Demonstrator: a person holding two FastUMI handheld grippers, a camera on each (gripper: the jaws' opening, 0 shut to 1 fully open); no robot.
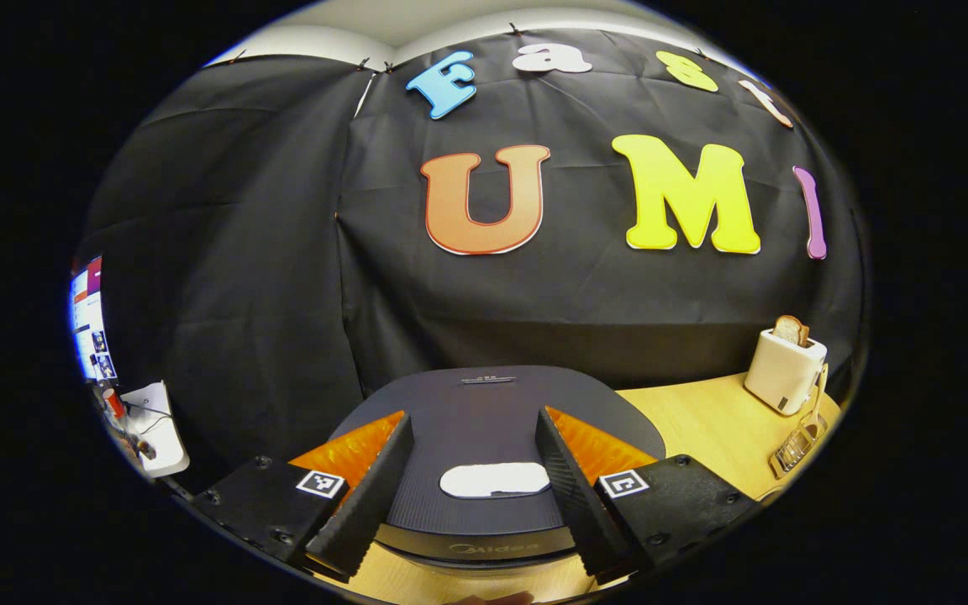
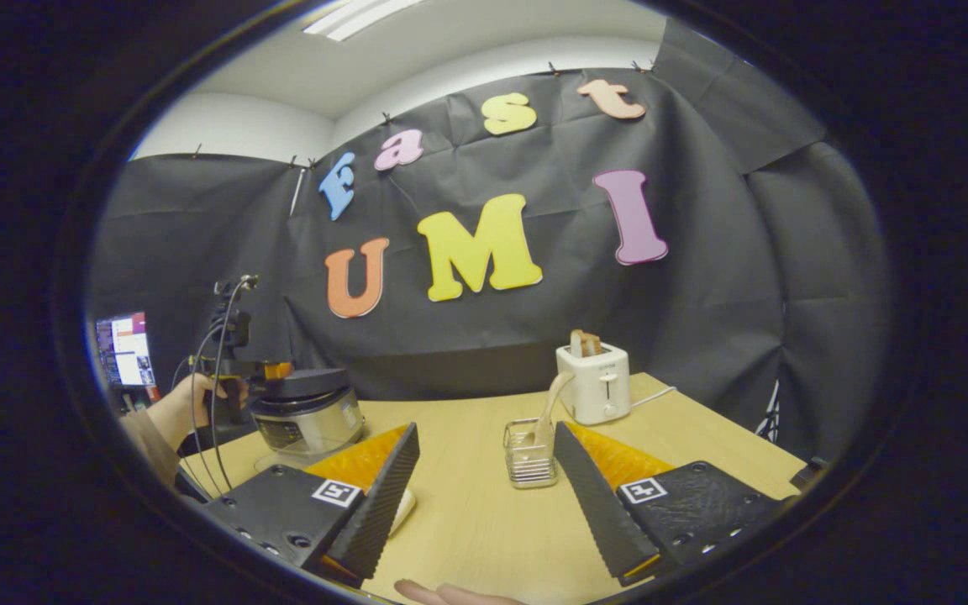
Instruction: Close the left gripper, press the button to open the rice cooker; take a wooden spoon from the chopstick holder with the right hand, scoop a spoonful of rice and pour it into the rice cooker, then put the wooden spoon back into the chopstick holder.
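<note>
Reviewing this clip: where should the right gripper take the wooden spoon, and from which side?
Probably by the upper handle of the wooden spoon, coming from above. It stands in the wire chopstick holder, leaning toward the toaster, its lower end inside. The right gripper is open.

Layout of the booth table, both gripper views.
In the right gripper view, the rice cooker (image 2: 307,412) stands at the left of the table (image 2: 484,512); the chopstick holder (image 2: 529,454), wooden spoon (image 2: 553,402) in it, sits right of it, the toaster (image 2: 593,382) just behind. In the left gripper view, the toaster (image 1: 784,370) stands behind the holder (image 1: 797,445), right of the cooker (image 1: 492,437).
</note>
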